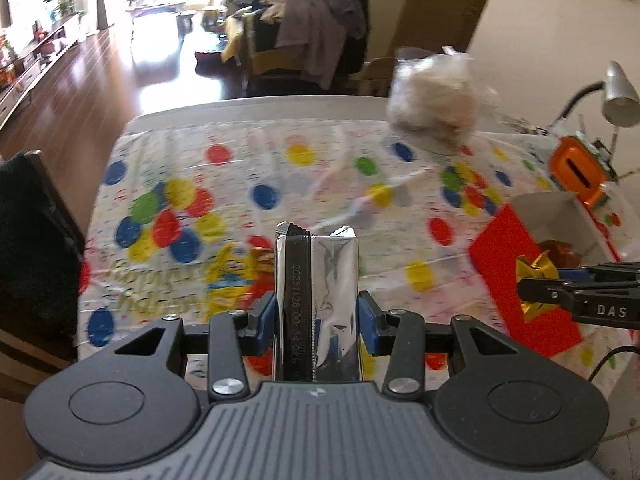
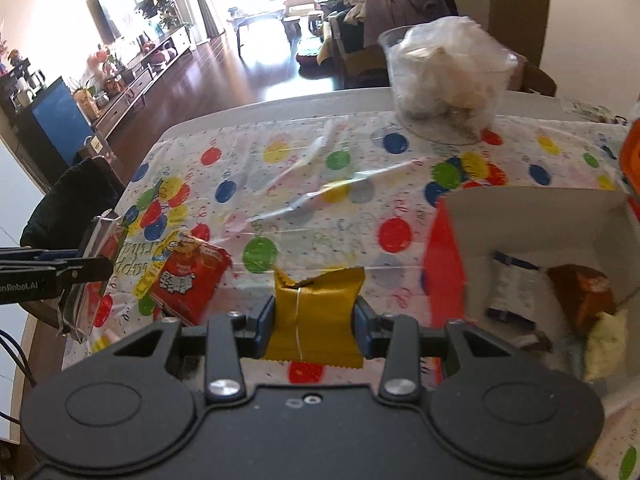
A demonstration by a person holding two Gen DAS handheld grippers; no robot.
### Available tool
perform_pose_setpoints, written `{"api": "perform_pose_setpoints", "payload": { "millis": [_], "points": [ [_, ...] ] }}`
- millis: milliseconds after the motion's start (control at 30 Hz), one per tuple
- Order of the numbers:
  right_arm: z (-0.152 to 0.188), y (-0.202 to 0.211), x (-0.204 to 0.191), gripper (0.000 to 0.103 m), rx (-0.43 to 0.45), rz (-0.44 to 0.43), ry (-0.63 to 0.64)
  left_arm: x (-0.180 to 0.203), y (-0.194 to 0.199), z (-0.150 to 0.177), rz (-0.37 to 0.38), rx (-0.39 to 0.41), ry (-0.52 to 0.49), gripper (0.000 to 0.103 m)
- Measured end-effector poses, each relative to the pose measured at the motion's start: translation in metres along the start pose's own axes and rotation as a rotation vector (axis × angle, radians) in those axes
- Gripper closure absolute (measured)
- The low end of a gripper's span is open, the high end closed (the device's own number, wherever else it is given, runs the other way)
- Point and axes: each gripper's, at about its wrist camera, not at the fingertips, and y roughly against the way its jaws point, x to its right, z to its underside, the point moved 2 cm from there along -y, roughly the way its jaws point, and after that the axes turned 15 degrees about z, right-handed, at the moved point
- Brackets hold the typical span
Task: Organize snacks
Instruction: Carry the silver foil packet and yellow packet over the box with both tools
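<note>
the left claw (image 1: 318,312) is pinching a silver foil packet (image 1: 320,300) between its blue pads, the packet standing upright above the worktop (image 1: 280,152), well apart from the red box (image 2: 532,220) and on its left. the right claw (image 2: 316,316) is pinching a yellow snack packet (image 2: 318,316) by its sides, held just left of the red box and not yet over its opening. inside the box lie a white-and-blue packet (image 2: 512,288), a brown packet (image 2: 580,296) and a pale yellow one (image 2: 606,344). a red snack bag (image 2: 188,284) rests on the balloon-print cloth, far to the left of the box. a clear tub of wrapped sweets (image 2: 448,76) stands beyond the box at the far edge.

the step in hand looks to be dropping the yellow packet into the box. to do it well, the right claw should carry the packet fully over the near wall, above the bare white floor left of the brown packet, and lower it before letting go, so it does not catch on the rim. the left claw should wait clear of the opening, then follow with the silver packet laid flat. the red bag likely comes after.
</note>
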Motion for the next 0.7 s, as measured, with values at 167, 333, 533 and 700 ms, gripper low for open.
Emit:
{"api": "perform_pose_setpoints", "payload": {
  "millis": [167,333,533,700],
  "points": [
    [0.007,0.014,0.036,0.064,0.008,-0.004,-0.020,0.045,-0.011,-0.003,0.043,-0.008,-0.028,0.062],
    [0.014,0.020,0.078,0.064,0.013,-0.001,-0.051,0.100,-0.029,-0.007,0.082,-0.020,-0.072,0.062],
    [0.021,0.022,0.129,0.064,0.023,0.020,-0.070,0.163,-0.057,-0.009,0.112,-0.042,-0.123,0.062],
    [0.026,0.017,0.171,0.064,0.012,0.049,-0.080,0.207,-0.087,-0.010,0.124,-0.070,-0.156,0.062]
  ]
}}
